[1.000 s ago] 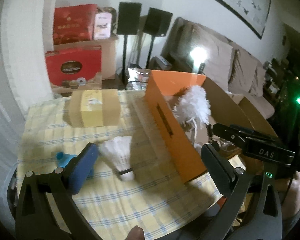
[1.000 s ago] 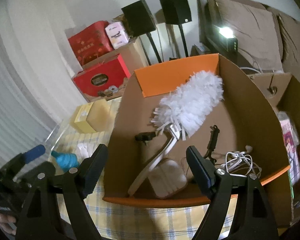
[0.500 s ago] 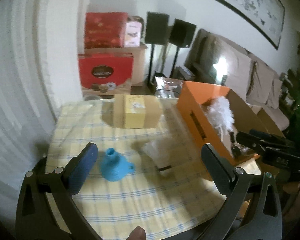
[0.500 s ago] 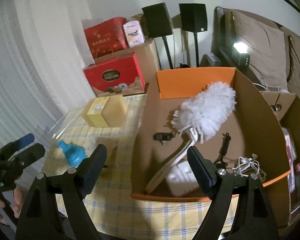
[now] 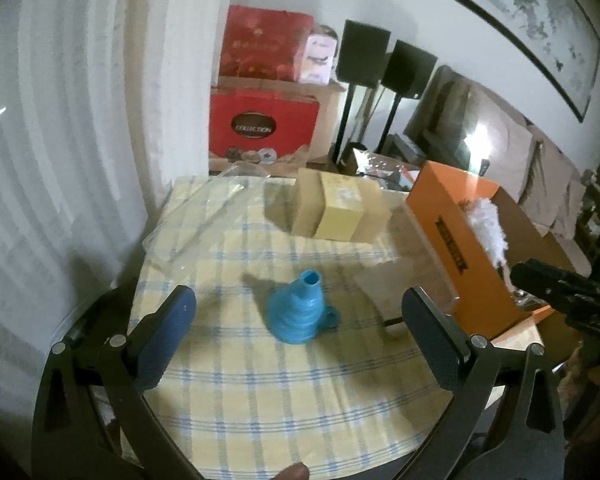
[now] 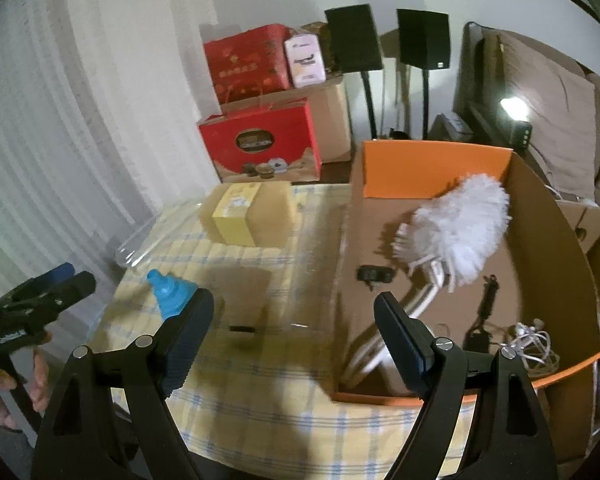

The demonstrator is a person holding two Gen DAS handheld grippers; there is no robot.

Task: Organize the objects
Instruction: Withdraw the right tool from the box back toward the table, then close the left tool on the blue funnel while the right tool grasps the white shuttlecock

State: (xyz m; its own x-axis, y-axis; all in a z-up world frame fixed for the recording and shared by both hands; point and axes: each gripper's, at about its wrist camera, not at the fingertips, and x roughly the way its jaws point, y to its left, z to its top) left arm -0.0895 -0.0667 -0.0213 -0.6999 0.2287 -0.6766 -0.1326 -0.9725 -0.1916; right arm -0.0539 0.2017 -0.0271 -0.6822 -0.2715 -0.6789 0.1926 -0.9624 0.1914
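A blue funnel [image 5: 300, 314] stands mouth-down on the checked tablecloth [image 5: 260, 400], in line with my open left gripper [image 5: 296, 296] and a little beyond its tips. Right of it lies a blurred pale shuttlecock [image 5: 396, 292]. An orange cardboard box [image 5: 452, 248] at the table's right holds a white duster [image 6: 460, 232], a black clip [image 6: 374, 274] and white earphones [image 6: 532, 340]. My right gripper [image 6: 294, 304] hangs open over the box's left wall, nothing between its fingers. The funnel [image 6: 172, 290] shows past its left finger.
A tan and yellow carton [image 5: 336, 212] sits at the table's far side, a clear plastic sheet [image 5: 196, 216] at the far left corner. Red gift boxes [image 5: 260, 128], two speakers on stands [image 5: 364, 56] and a sofa [image 6: 540, 112] stand behind. A hand [image 6: 4, 380] holds the left gripper.
Both views have swung left. The funnel has come from beside the left finger to the middle between the left fingers; the shuttlecock has slid to the right. Both grippers stayed open.
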